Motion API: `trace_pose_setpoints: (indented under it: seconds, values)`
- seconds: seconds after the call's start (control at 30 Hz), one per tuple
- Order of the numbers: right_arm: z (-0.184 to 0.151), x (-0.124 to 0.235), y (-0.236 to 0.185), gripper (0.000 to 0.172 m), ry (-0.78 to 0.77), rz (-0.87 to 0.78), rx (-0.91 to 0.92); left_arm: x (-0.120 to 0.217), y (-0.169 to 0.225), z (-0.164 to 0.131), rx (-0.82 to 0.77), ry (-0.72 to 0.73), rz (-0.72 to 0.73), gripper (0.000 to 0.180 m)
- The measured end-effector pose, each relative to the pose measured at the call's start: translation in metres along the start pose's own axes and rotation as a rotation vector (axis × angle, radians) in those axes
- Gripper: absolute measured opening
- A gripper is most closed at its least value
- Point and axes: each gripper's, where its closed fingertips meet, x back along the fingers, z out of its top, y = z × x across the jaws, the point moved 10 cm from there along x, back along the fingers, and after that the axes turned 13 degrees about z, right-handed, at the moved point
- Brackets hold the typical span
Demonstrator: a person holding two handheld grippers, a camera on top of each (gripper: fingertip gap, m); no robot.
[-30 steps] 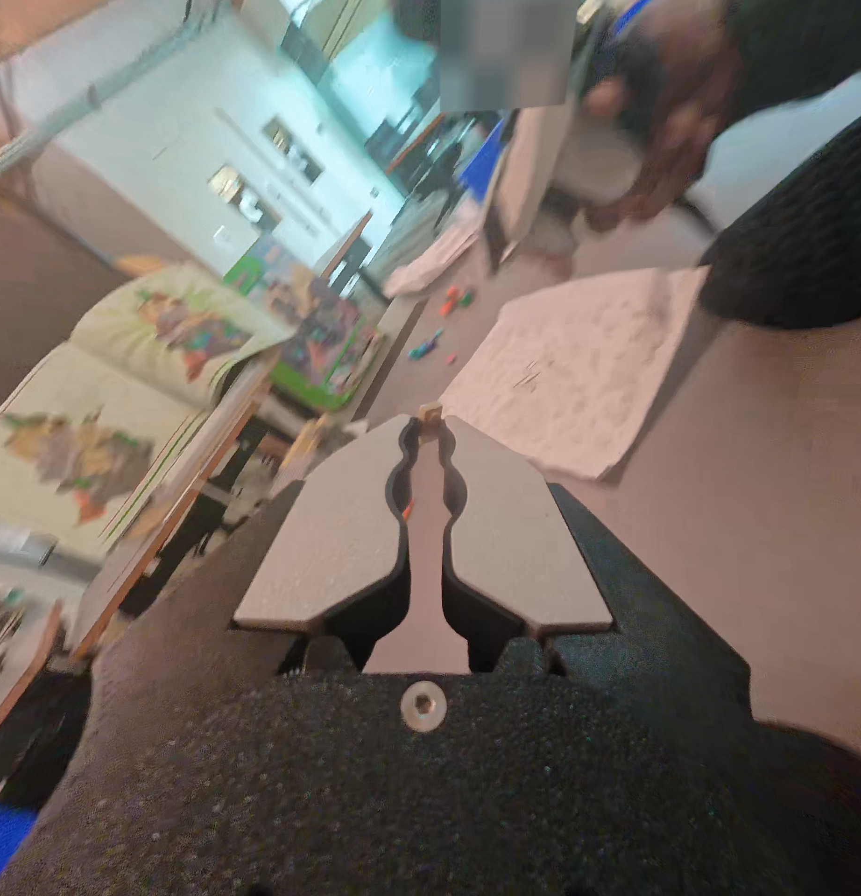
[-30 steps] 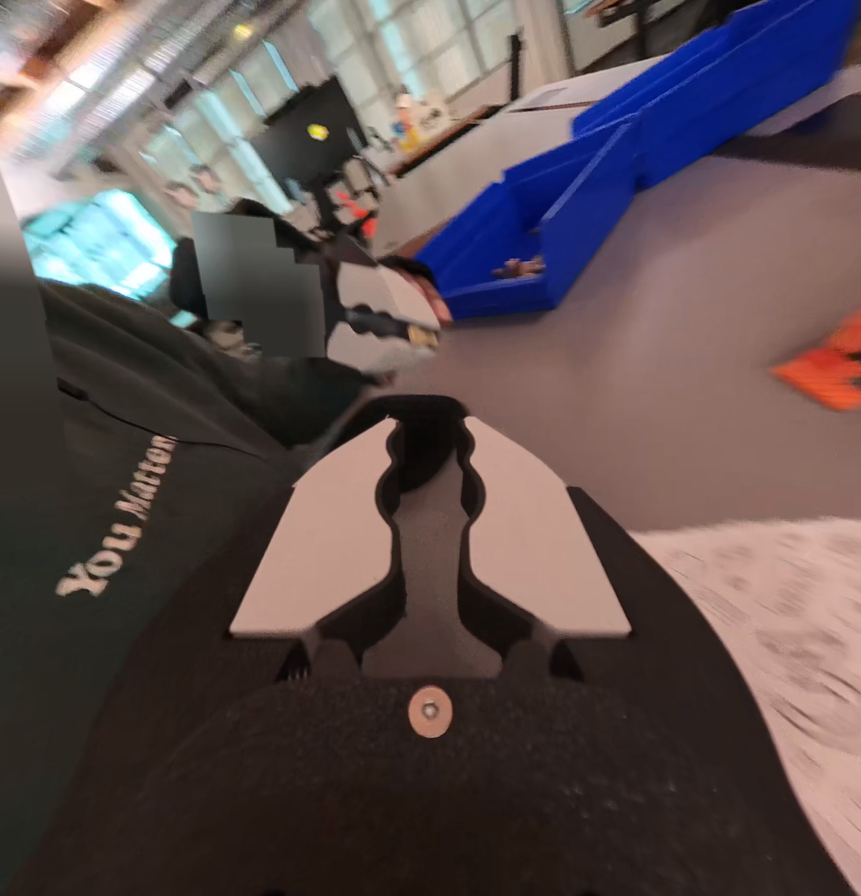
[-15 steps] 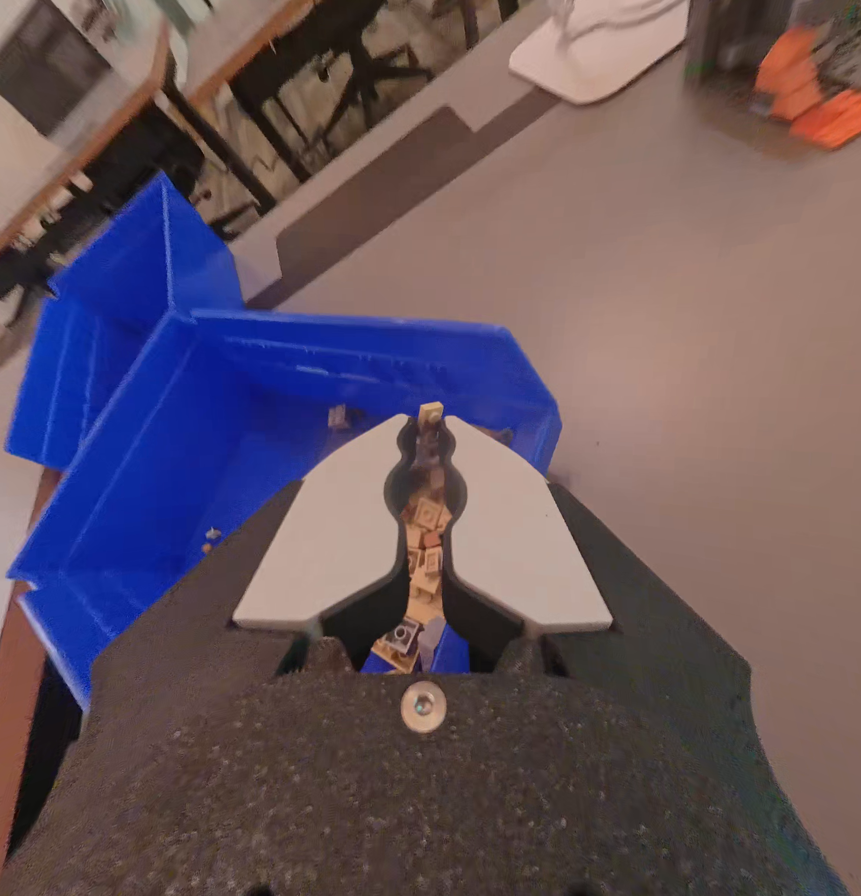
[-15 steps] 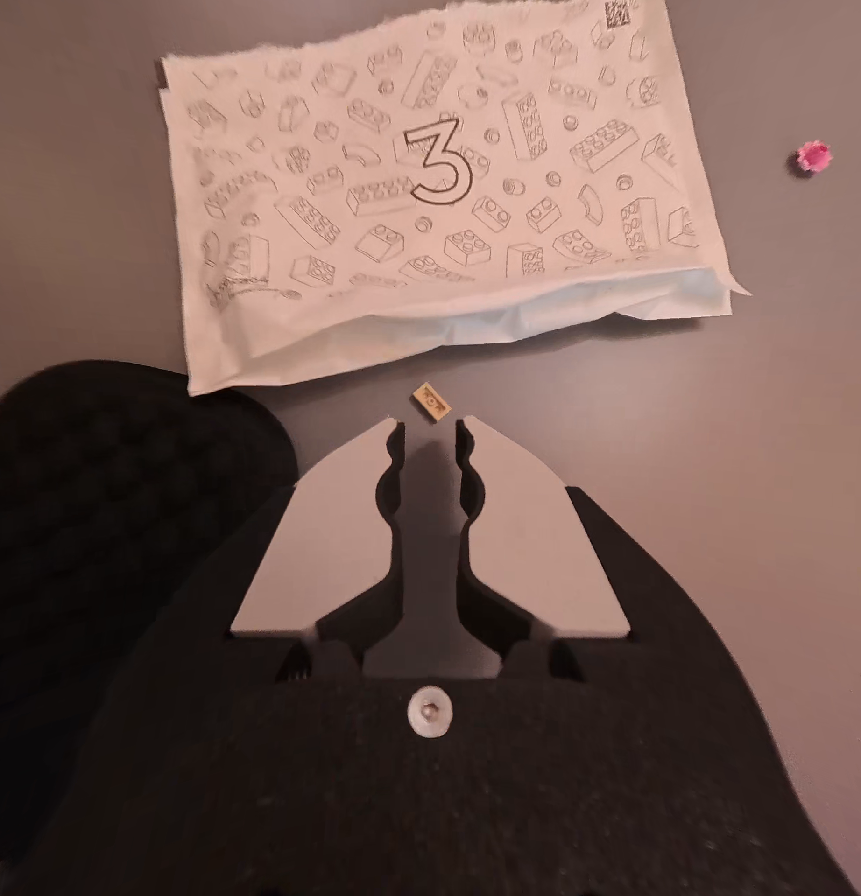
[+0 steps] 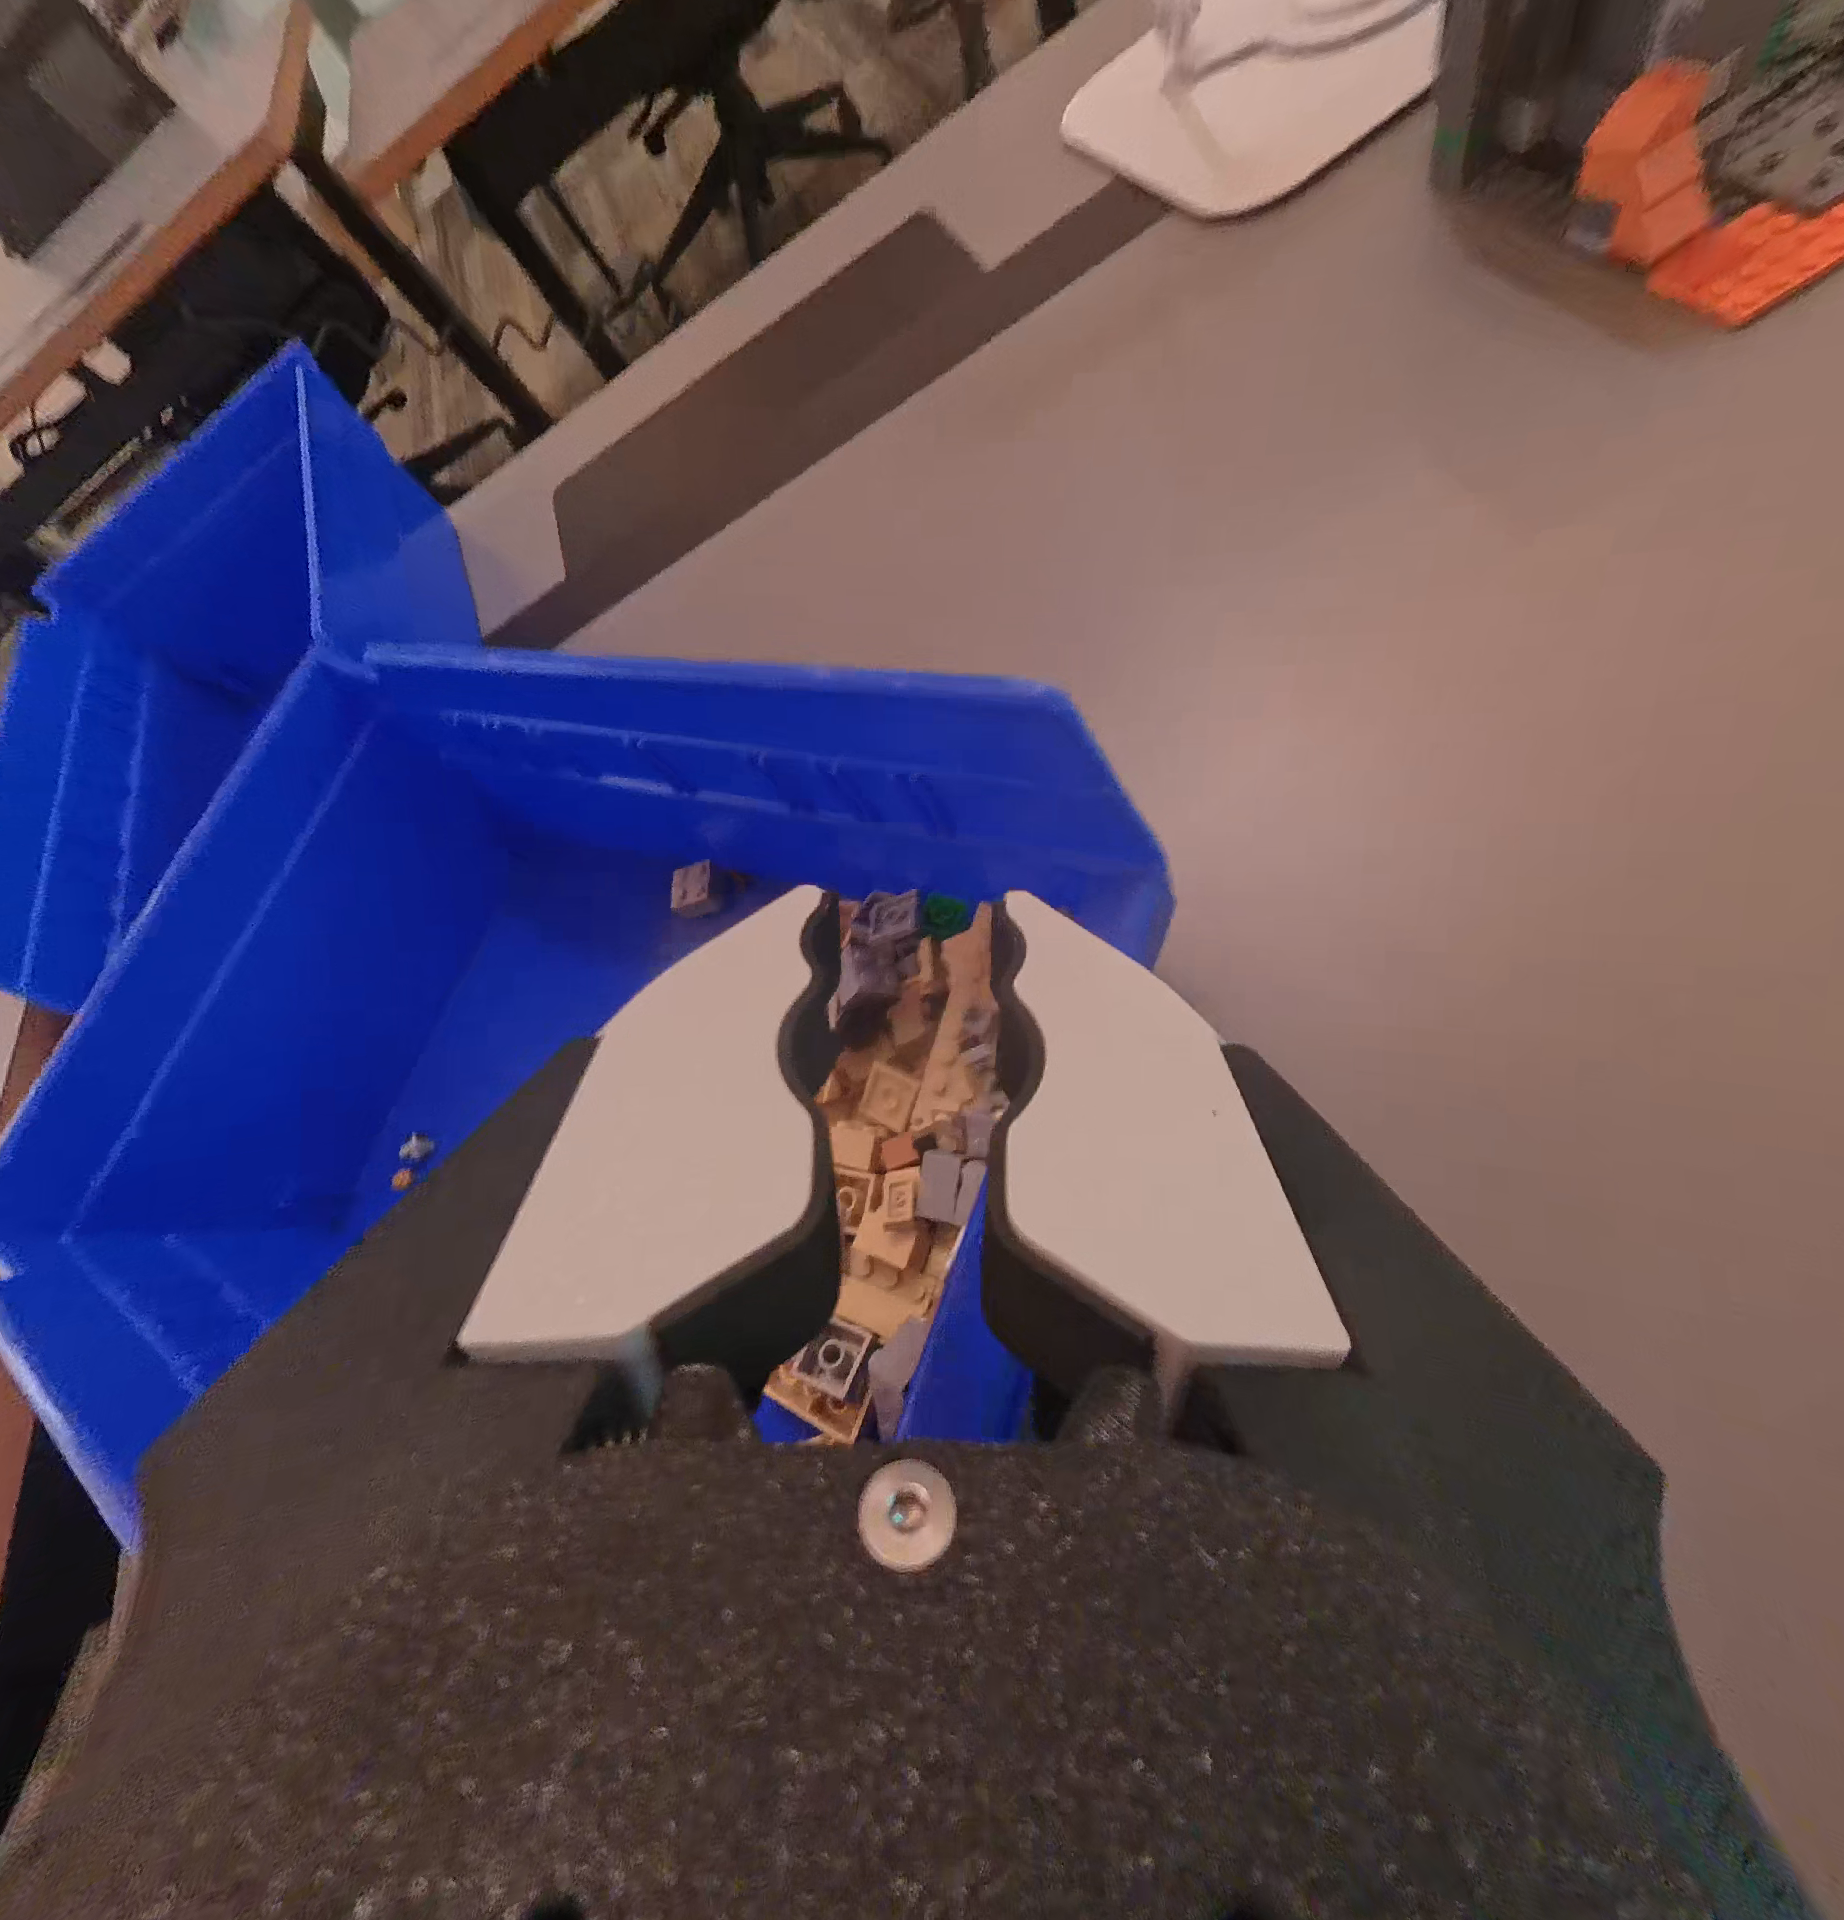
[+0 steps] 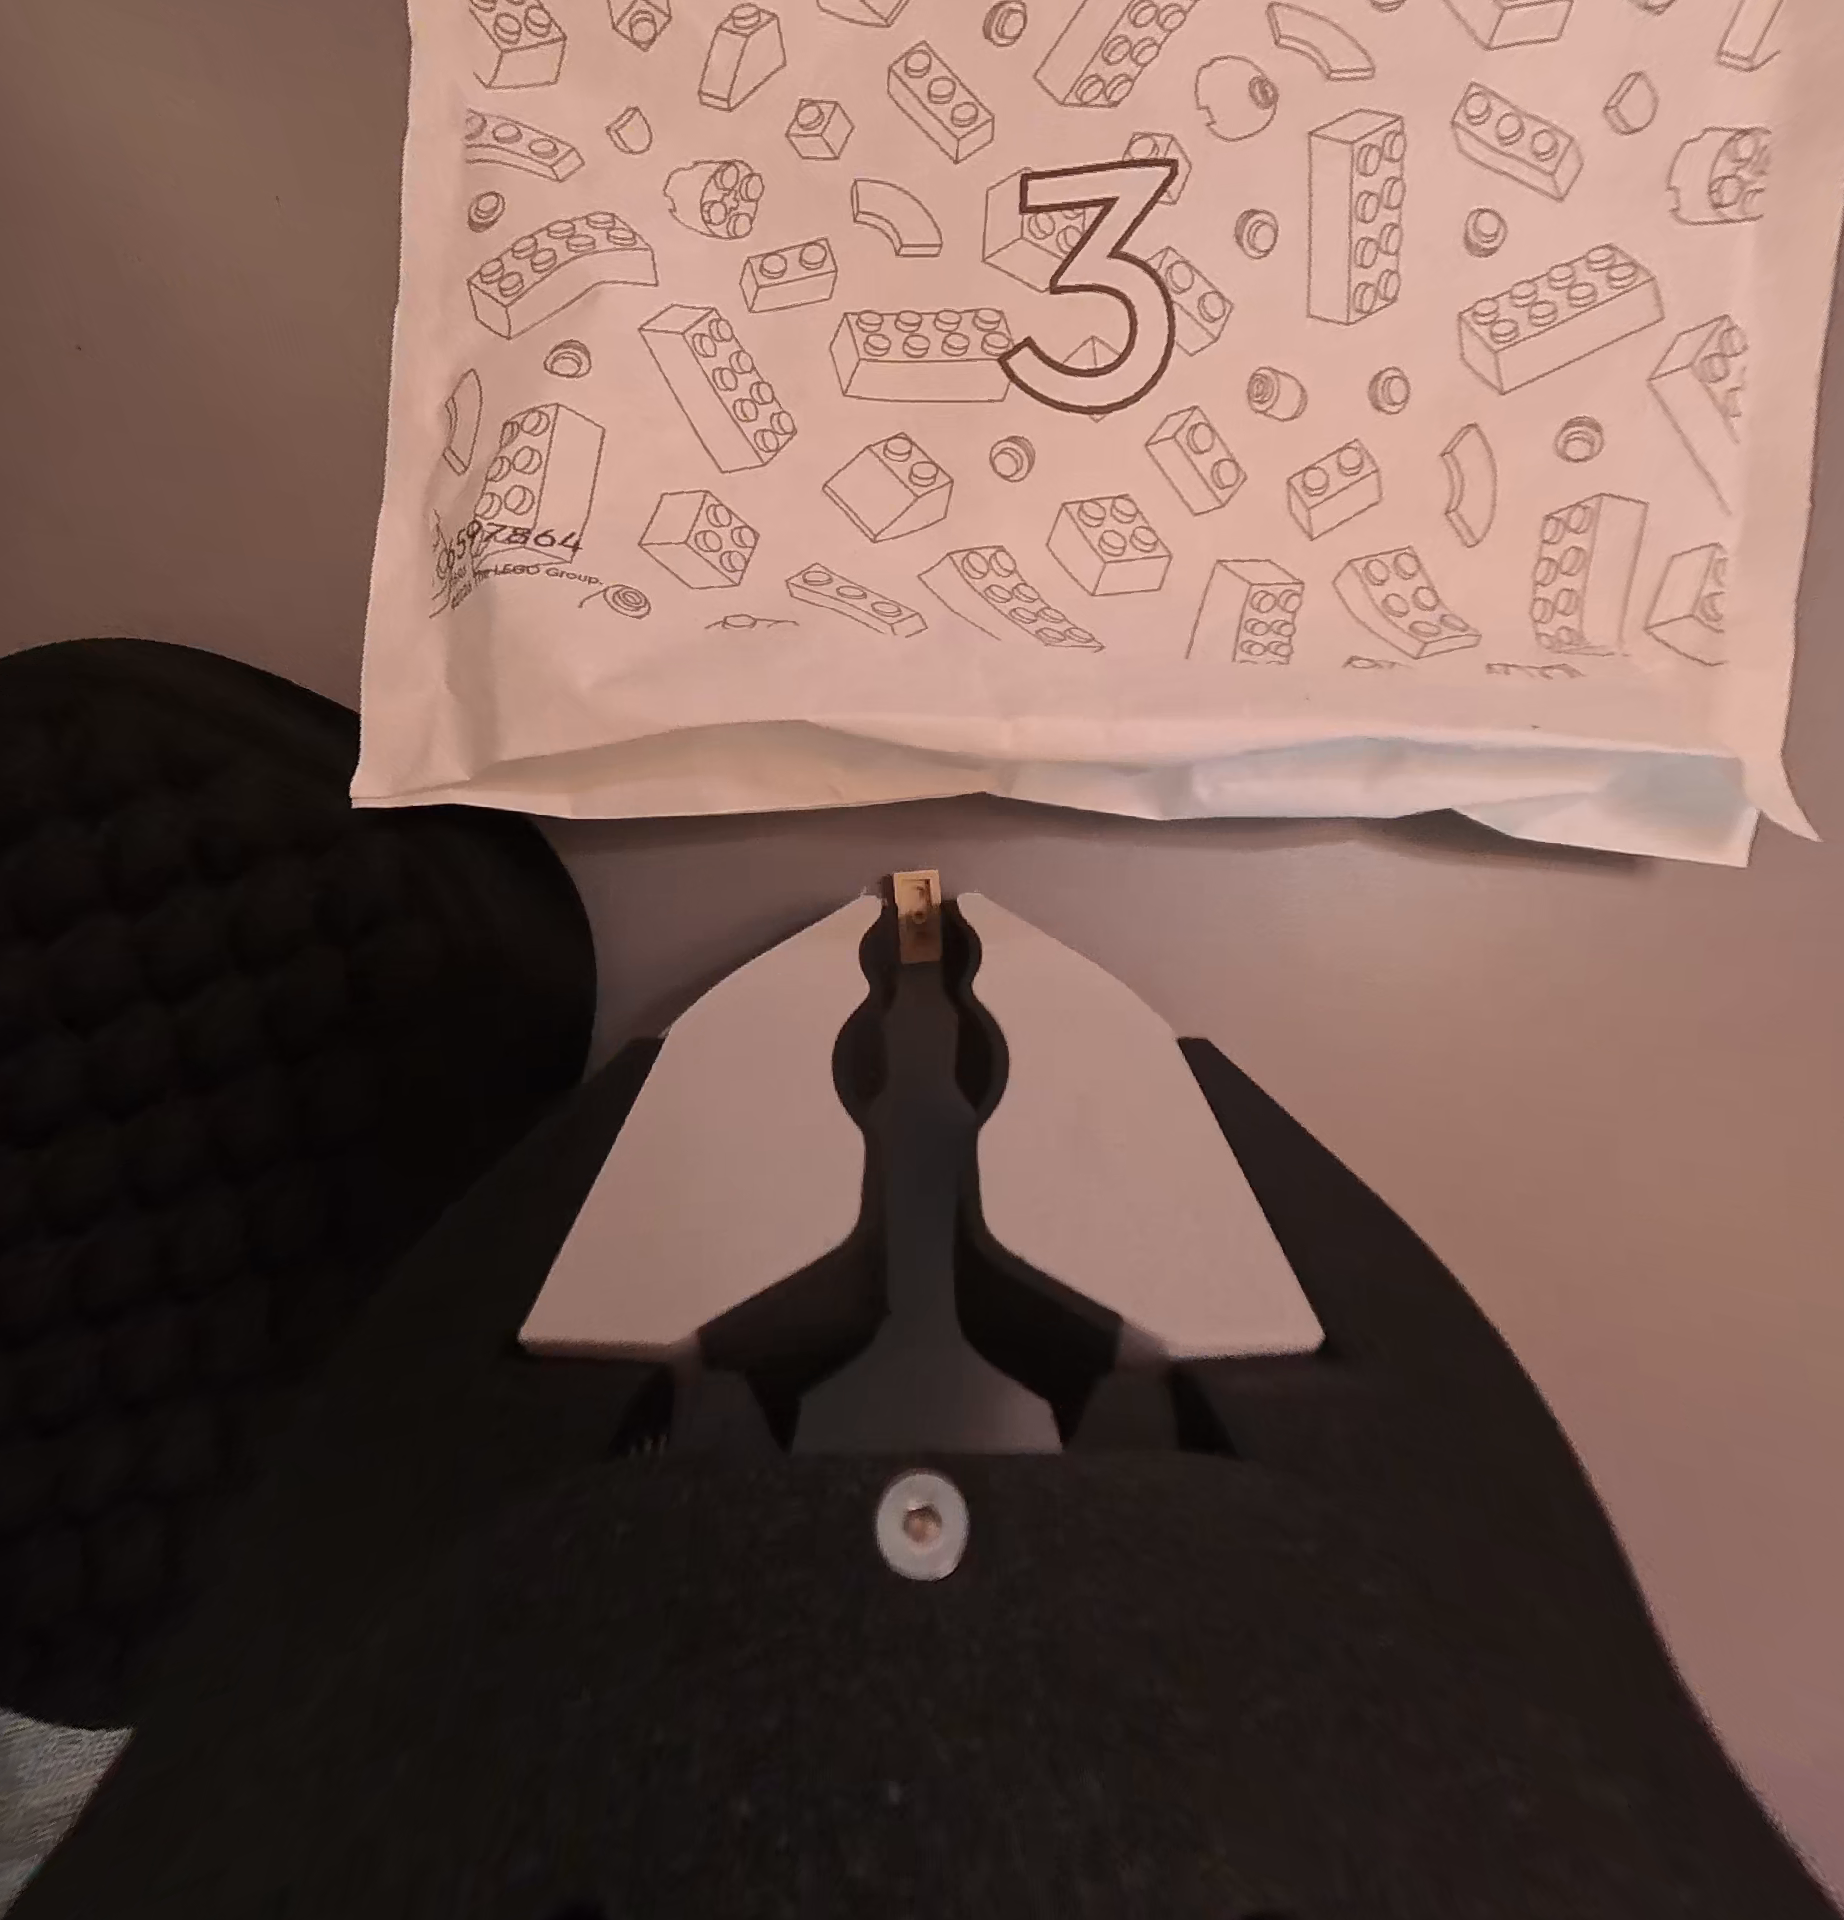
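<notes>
Nearest the right gripper (image 6: 916, 906): jaws pinching a small tan brick piece (image 6: 916, 914) at the tips, just above grey tabletop (image 6: 1417, 1039). Black knobbly object (image 6: 222, 987) close at left; open tabletop at right. Beyond: white paper bag (image 6: 1001, 436) printed with brick outlines, its near edge just ahead of the tips.

Left gripper (image 5: 913, 909): jaws spread and bare, over a blue bin (image 5: 274, 987) of tan and grey bricks (image 5: 897, 1122). Far bin wall close ahead. Second blue bin (image 5: 201, 582) at left; clear tabletop (image 5: 1417, 675) at right; orange brick model (image 5: 1728, 218) far off.
</notes>
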Motion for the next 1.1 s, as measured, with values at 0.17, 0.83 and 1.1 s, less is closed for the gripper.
trace_pose_setpoints:
  seconds: [0.17,0.83,1.1]
  values:
    - [0.009,0.021,-0.012,0.008,0.127,0.049,-0.004,0.024,0.027,0.019,-0.068,0.172,-0.099,0.021]
    - [0.148,-0.023,-0.070,0.008,0.316,0.544,0.277,0.108,0.214,0.093,-0.449,0.818,-0.719,0.018]
    - [0.164,-0.036,-0.073,0.008,0.309,0.620,0.301,0.110,0.226,0.086,-0.527,0.832,-0.695,0.011]
